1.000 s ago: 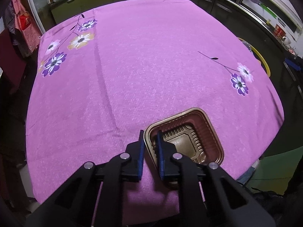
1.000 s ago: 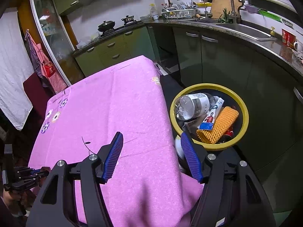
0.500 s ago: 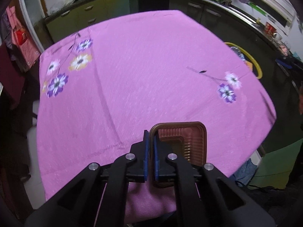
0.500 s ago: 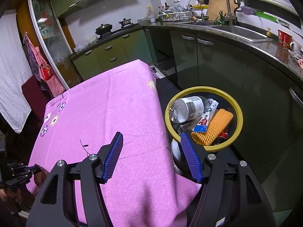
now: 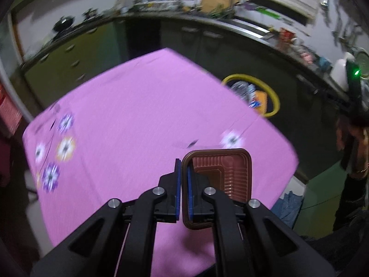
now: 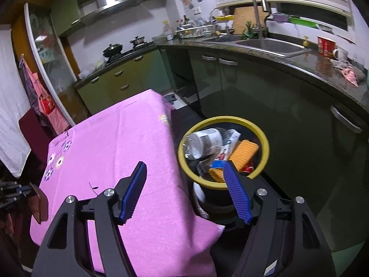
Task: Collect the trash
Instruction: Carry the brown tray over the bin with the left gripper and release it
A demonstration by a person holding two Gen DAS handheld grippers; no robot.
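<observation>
Left gripper (image 5: pixel 182 173) clamped on brown tray (image 5: pixel 224 173) rim; right gripper (image 6: pixel 184 173) apart; no legible writing.

Dim kitchen, left view motion-blurred (right sharper), fisheye-warped dark edges.

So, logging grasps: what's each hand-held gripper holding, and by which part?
Left hand-held gripper pinches the brown plastic tray by its left rim; right hand-held gripper holds nothing.
</observation>
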